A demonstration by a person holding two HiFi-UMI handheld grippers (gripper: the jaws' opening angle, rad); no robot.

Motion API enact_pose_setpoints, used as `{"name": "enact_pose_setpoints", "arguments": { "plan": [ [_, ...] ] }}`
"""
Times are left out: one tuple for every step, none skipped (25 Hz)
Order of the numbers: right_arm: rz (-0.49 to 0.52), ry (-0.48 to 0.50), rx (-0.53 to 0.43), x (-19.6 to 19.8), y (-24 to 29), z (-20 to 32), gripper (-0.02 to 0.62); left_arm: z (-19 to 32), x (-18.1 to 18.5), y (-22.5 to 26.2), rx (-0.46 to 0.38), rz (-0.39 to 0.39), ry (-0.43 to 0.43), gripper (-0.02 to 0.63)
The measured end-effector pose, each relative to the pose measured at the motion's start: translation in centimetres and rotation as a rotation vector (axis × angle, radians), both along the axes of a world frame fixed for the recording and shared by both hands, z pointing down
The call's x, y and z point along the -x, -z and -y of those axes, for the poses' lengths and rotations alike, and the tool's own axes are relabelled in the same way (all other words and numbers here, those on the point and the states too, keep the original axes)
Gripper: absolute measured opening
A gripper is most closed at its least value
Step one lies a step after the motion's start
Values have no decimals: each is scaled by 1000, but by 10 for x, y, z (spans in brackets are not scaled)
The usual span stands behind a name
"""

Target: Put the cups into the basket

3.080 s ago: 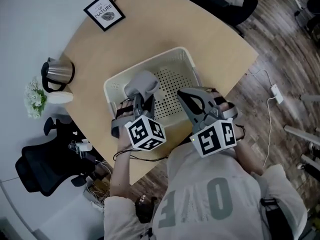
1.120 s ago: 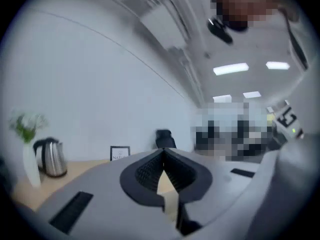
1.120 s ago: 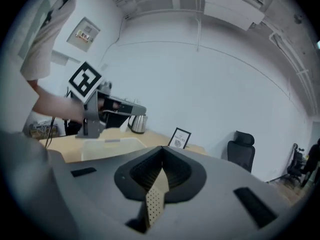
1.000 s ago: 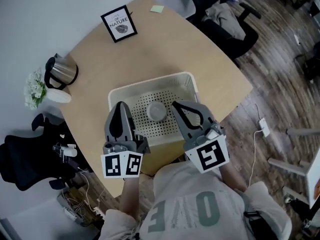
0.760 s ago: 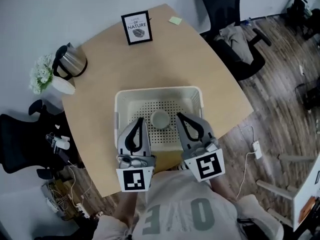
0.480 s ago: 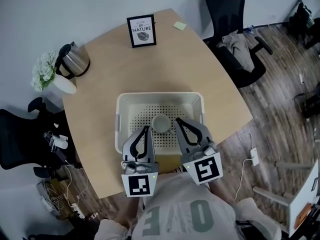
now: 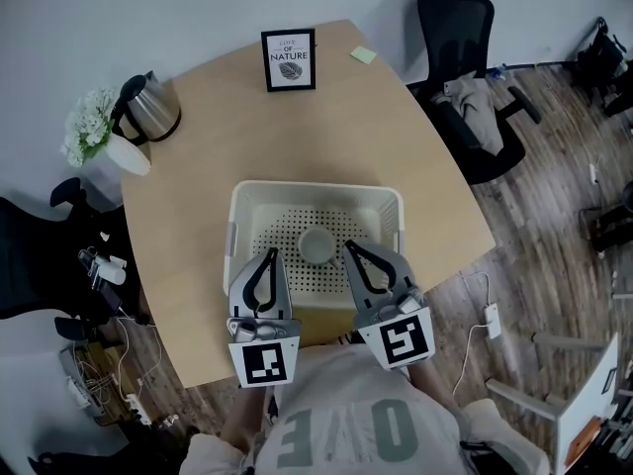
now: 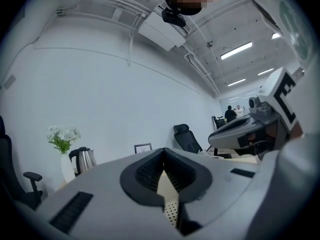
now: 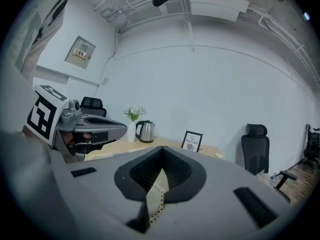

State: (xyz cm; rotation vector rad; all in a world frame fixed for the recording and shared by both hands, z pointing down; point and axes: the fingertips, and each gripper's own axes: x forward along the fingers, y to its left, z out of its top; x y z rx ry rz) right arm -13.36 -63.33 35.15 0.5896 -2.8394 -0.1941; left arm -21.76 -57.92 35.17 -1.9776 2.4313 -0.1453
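A white perforated basket point(image 7: 316, 188) stands on the tan table. One pale cup point(image 7: 316, 244) sits upright on the basket's floor, near the middle. My left gripper point(image 7: 271, 254) hangs over the basket's near left rim, jaws shut and empty. My right gripper point(image 7: 348, 249) hangs over the near right part, also shut on nothing. Both tips stop short of the cup and do not touch it. In the left gripper view the left gripper point(image 8: 164, 153) shows its pads pressed together. The right gripper point(image 9: 161, 163) looks the same in its own view.
A steel kettle point(image 7: 153, 110) and a vase of white flowers point(image 7: 94, 139) stand at the table's far left. A framed picture point(image 7: 289, 60) and a sticky note point(image 7: 363, 55) are at the far edge. Black office chairs point(image 7: 465, 38) stand by the table's right side.
The cup that was at my left gripper over the basket now rests on the basket floor. Both grippers have drawn back to the near rim.
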Motion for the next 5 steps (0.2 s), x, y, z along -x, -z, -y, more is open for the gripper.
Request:
{"name": "enact_pose_setpoints", "arguments": {
  "plan": [
    [-4,2,-2,0,0,0,-2,-1,2,-1,3,3,8,8],
    [-7,2,-5,1,-1,-1,-2,-3,4,-2,5,5,15,8],
    [-9,2,-7,1,-1,-1,-2,-4,5,-3,8,7,22,8],
    [-10,1,-9,1,-2,-2,-2,-6,7,-3,10,10,27,8],
    [-11,0,-11,1,-2,-2,-2,-7,9,-4,11,12,33,8]
  ]
}}
